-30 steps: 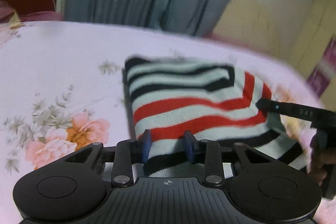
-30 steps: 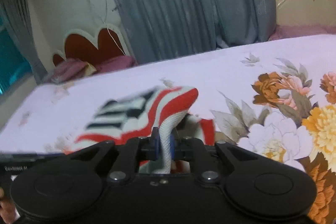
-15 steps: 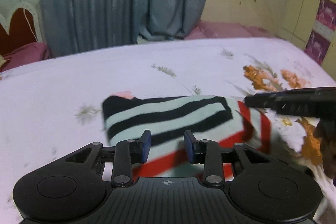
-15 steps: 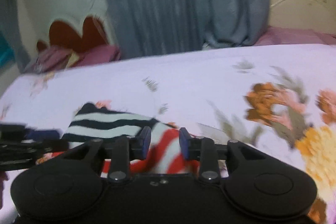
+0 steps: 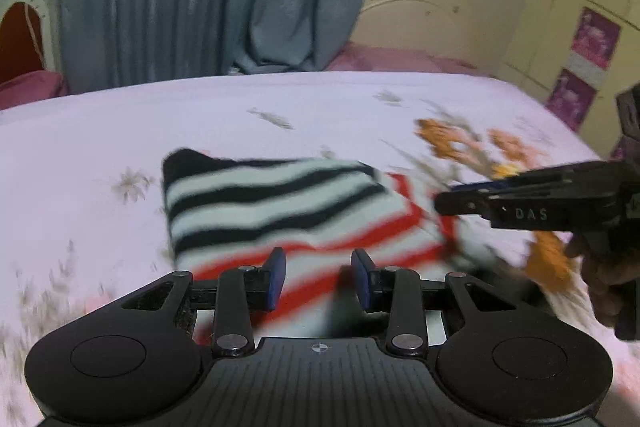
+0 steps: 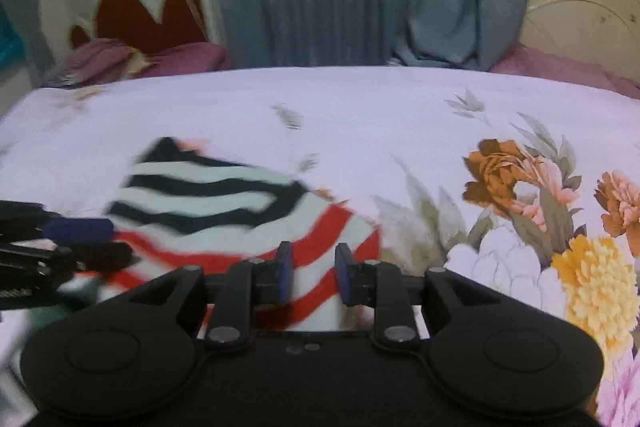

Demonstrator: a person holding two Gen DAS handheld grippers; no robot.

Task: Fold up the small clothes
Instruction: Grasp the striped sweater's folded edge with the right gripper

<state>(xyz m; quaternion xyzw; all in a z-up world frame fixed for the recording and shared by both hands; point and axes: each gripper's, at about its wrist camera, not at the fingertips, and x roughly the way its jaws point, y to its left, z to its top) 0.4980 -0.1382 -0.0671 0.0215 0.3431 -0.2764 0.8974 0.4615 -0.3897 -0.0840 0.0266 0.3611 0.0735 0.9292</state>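
Both the left hand-held gripper (image 5: 318,279) and right hand-held gripper (image 6: 311,277) are hovering released, grasping nothing, over the striped garment (image 5: 288,211) lying folded on the bed (image 5: 280,107), probably because the fold is already made.

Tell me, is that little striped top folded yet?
Mostly, it seems. The striped knit garment lies on the floral bedsheet as a compact layered rectangle. The left gripper and right gripper are open, holding nothing. Perhaps only tidying remains; blur hides the edges.
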